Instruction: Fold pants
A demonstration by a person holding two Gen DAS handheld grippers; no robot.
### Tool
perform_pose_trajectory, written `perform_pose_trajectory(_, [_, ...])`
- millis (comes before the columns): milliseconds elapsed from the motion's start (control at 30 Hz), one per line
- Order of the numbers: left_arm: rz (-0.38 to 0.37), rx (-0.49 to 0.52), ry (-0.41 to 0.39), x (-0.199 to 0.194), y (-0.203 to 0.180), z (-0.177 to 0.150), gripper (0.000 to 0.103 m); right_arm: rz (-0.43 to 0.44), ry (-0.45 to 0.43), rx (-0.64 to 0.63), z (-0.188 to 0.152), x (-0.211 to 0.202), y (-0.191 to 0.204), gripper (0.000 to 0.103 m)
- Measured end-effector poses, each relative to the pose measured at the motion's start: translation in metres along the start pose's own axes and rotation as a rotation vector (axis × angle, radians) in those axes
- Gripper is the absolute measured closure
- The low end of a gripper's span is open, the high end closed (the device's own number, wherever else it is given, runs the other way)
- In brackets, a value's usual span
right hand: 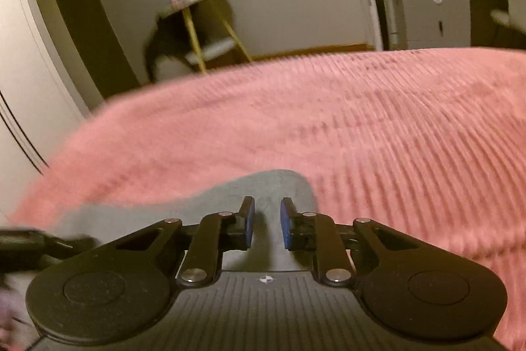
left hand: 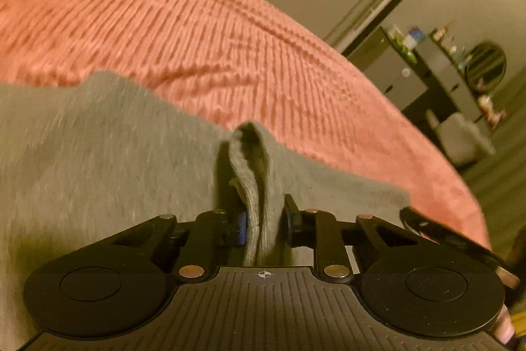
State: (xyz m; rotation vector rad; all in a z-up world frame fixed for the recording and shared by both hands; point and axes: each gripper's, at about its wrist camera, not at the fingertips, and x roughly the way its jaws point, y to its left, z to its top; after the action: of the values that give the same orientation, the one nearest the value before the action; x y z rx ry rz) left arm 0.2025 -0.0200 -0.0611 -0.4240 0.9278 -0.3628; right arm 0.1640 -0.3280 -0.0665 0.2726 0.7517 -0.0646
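Observation:
Grey pants [left hand: 98, 160] lie on a pink ribbed bedspread [left hand: 184, 32]. My left gripper [left hand: 263, 219] is shut on a ribbed cuff or hem [left hand: 253, 183] of the pants, which stands up in a fold between the fingers. In the right wrist view my right gripper [right hand: 267, 224] is open with a narrow gap, just above a rounded grey edge of the pants [right hand: 279, 183]; nothing is between its blue pads. Both views are blurred by motion.
The bedspread [right hand: 378, 127] covers the bed. Beyond it stand grey cabinets [left hand: 404, 78], a round mirror [left hand: 486, 66], a small side table with yellow legs [right hand: 197, 32] and a dark door [right hand: 82, 22].

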Motion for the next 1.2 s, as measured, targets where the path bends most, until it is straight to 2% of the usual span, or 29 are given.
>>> perform_pose_trajectory(100, [0.048, 0.061, 0.005, 0.009, -0.005, -0.001, 0.081, 0.020, -0.028, 0.012, -0.006, 0.005, -0.006, 0.100])
perform_pose_trajectory(200, [0.038, 0.078, 0.003, 0.002, -0.005, -0.005, 0.073, 0.008, -0.025, 0.000, -0.007, -0.011, -0.001, 0.100])
perform_pose_trajectory(267, [0.002, 0.077, 0.032, -0.006, -0.001, -0.012, 0.049, 0.051, -0.030, 0.037, -0.017, -0.036, -0.006, 0.100])
perform_pose_trajectory(333, [-0.043, 0.076, 0.056, -0.021, 0.006, -0.027, 0.036, 0.103, -0.028, 0.073, -0.033, -0.061, -0.011, 0.100])
perform_pose_trajectory(367, [-0.063, 0.074, 0.063, -0.027, 0.008, -0.035, 0.033, 0.118, -0.013, 0.092, -0.040, -0.071, -0.012, 0.100])
perform_pose_trajectory(433, [-0.100, 0.046, 0.069, -0.036, 0.014, -0.050, 0.032, 0.140, 0.012, 0.132, -0.061, -0.087, -0.015, 0.100])
perform_pose_trajectory(500, [-0.154, -0.031, 0.086, -0.034, 0.020, -0.059, 0.036, 0.133, 0.042, 0.174, -0.084, -0.093, -0.017, 0.100])
perform_pose_trajectory(533, [-0.170, -0.065, 0.094, -0.032, 0.021, -0.061, 0.047, 0.147, 0.045, 0.215, -0.088, -0.094, -0.022, 0.100])
perform_pose_trajectory(567, [-0.188, -0.108, 0.116, -0.026, 0.022, -0.061, 0.070, 0.150, 0.047, 0.245, -0.086, -0.094, -0.026, 0.100])
perform_pose_trajectory(600, [-0.192, -0.158, 0.146, -0.019, 0.023, -0.061, 0.080, 0.146, 0.055, 0.254, -0.084, -0.094, -0.026, 0.100])
perform_pose_trajectory(633, [-0.193, -0.215, 0.166, -0.013, 0.026, -0.061, 0.085, 0.135, 0.063, 0.244, -0.082, -0.093, -0.023, 0.100])
perform_pose_trajectory(667, [-0.181, -0.264, 0.167, -0.013, 0.028, -0.060, 0.087, 0.115, 0.069, 0.210, -0.079, -0.095, -0.016, 0.099])
perform_pose_trajectory(700, [-0.169, -0.267, 0.152, -0.018, 0.025, -0.057, 0.088, 0.112, 0.069, 0.188, -0.078, -0.099, -0.010, 0.092])
perform_pose_trajectory(733, [-0.153, -0.225, 0.114, -0.027, 0.017, -0.055, 0.088, 0.130, 0.059, 0.176, -0.077, -0.105, -0.006, 0.087])
perform_pose_trajectory(767, [-0.137, -0.138, 0.052, -0.043, 0.004, -0.052, 0.089, 0.159, 0.042, 0.170, -0.076, -0.112, -0.003, 0.078])
perform_pose_trajectory(800, [-0.119, -0.066, 0.001, -0.056, -0.007, -0.050, 0.089, 0.166, 0.029, 0.167, -0.078, -0.117, -0.003, 0.074])
perform_pose_trajectory(867, [-0.079, 0.059, -0.092, -0.084, -0.025, -0.048, 0.089, 0.157, 0.017, 0.154, -0.079, -0.121, -0.001, 0.074])
perform_pose_trajectory(933, [0.004, 0.151, -0.176, -0.107, -0.028, -0.051, 0.088, 0.155, 0.036, 0.163, -0.081, -0.119, -0.001, 0.074])
perform_pose_trajectory(1000, [0.070, 0.180, -0.163, -0.109, -0.015, -0.056, 0.086, 0.152, 0.059, 0.160, -0.083, -0.113, 0.002, 0.074])
perform_pose_trajectory(1067, [0.125, 0.182, -0.081, -0.095, 0.004, -0.063, 0.068, 0.153, 0.068, 0.146, -0.084, -0.111, 0.007, 0.073])
perform_pose_trajectory(1100, [0.159, 0.191, -0.060, -0.092, 0.009, -0.068, 0.063, 0.145, 0.070, 0.130, -0.083, -0.110, 0.010, 0.073])
perform_pose_trajectory(1133, [0.184, 0.193, -0.066, -0.091, 0.014, -0.069, 0.058, 0.139, 0.060, 0.119, -0.081, -0.110, 0.013, 0.073])
perform_pose_trajectory(1200, [0.165, 0.162, -0.099, -0.093, 0.025, -0.066, 0.048, 0.145, 0.032, 0.100, -0.077, -0.109, 0.019, 0.073])
